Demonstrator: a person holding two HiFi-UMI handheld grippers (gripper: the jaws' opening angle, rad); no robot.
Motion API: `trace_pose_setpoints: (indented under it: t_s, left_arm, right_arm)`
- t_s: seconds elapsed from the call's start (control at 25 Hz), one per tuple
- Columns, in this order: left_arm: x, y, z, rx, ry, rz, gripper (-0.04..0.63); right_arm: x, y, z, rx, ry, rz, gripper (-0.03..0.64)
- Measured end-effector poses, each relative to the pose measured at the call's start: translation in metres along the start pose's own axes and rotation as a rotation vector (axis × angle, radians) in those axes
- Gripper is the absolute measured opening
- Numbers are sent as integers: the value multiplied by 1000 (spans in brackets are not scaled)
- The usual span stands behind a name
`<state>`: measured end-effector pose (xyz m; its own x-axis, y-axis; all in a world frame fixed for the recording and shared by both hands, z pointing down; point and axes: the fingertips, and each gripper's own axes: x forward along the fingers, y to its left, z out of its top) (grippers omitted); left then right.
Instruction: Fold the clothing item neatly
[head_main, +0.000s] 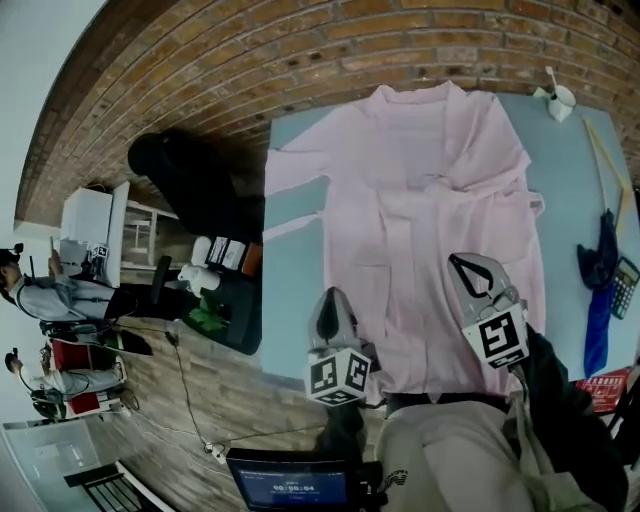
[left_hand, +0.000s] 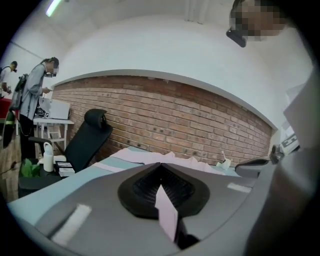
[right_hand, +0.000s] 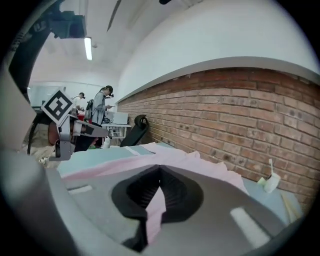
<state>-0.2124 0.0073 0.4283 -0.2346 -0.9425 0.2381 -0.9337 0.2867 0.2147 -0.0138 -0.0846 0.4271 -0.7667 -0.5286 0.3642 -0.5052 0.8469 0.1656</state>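
A pale pink garment (head_main: 420, 200) lies spread on the light blue table (head_main: 290, 270), collar at the far end and hem toward me. My left gripper (head_main: 333, 303) sits at the near left of the hem, shut with a strip of pink fabric (left_hand: 166, 209) pinched between its jaws. My right gripper (head_main: 470, 272) rests over the near right part of the garment and is also shut, with a fold of pink cloth (right_hand: 156, 210) caught between its black pads (right_hand: 175, 192). In the gripper views the garment (left_hand: 150, 157) stretches ahead toward the brick wall.
A black office chair (head_main: 185, 180) stands left of the table. A blue cloth (head_main: 600, 290), a calculator (head_main: 625, 285) and a red packet (head_main: 605, 390) lie at the right edge; a white cup (head_main: 560, 100) sits far right. A laptop (head_main: 290, 487) is below me. People stand far left.
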Motion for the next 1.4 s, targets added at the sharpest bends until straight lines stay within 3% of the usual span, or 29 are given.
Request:
trace_pose_setpoints:
  t_s: [0.16, 0.28, 0.4, 0.56, 0.8, 1.04, 1.16, 1.24, 1.32, 1.4]
  left_arm:
    - [1, 52, -2, -33, 29, 34, 6]
    - [16, 82, -3, -54, 81, 3, 6]
    - [36, 108, 8, -28, 105, -46, 8]
    - [64, 150, 22, -1, 119, -74, 6]
    - [135, 243, 23, -51, 181, -59, 6]
    - [236, 299, 5, -310, 286, -170, 11]
    - [274, 306, -19, -364, 353, -194, 93]
    - [292, 308, -28, -454, 350, -211, 204]
    - [307, 310, -39, -497, 363, -223, 255]
    - [319, 306, -52, -517, 427, -266, 267]
  right_arm:
    - [21, 32, 16, 52, 21, -43, 2]
    - [47, 50, 22, 119, 45, -77, 2]
    - [78, 70, 35, 160, 56, -81, 2]
    - [123, 99, 49, 161, 75, -67, 2]
    - [176, 126, 41, 157, 150, -31, 2]
    - [209, 130, 24, 154, 217, -17, 2]
    - [226, 135, 21, 142, 237, -10, 2]
    - [234, 140, 22, 126, 244, 3, 2]
    - [241, 143, 26, 103, 248, 10, 2]
    - [248, 144, 30, 96, 252, 9, 2]
